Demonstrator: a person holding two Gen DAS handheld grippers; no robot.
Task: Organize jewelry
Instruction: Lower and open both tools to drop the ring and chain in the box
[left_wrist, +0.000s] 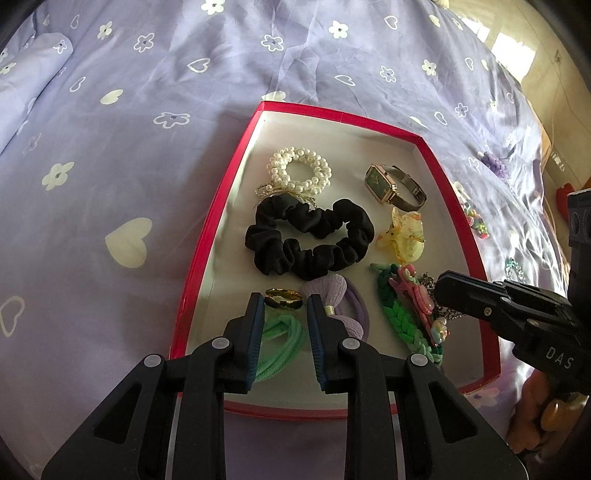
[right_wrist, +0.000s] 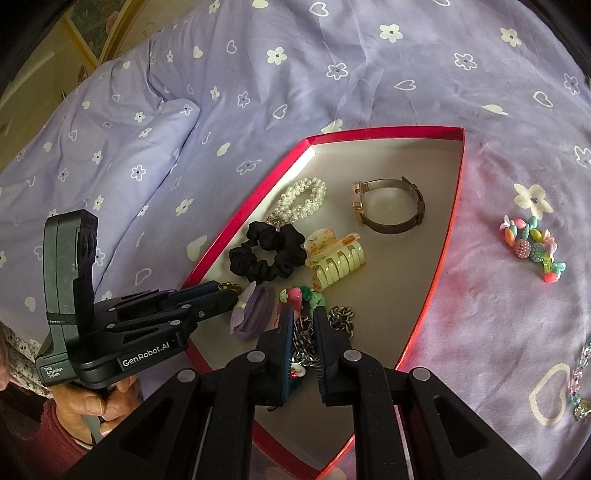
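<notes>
A shallow red cardboard box with a white floor (left_wrist: 207, 254) lies on a bed covered in lilac sheeting printed with white hearts and flowers (left_wrist: 110, 147). Inside: a pearl bracelet (left_wrist: 299, 171) at 11 o'clock, a green-faced wristwatch (left_wrist: 393, 184) at 1, a black fabric scrunchie (left_wrist: 308, 240) at centre. The left hand-held gripper (left_wrist: 284, 301) hovers, fingers slightly apart and empty, over a gold ring (left_wrist: 282, 297). The right hand-held gripper (right_wrist: 303, 314) is nearly together around a silver chain (right_wrist: 341, 317) at 5 o'clock.

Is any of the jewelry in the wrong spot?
Yes. A colorful beaded bracelet lies on the purple bedsheet, outside the red box where the other pieces sit. More sparkly bits lie at the sheet's right edge.
</notes>
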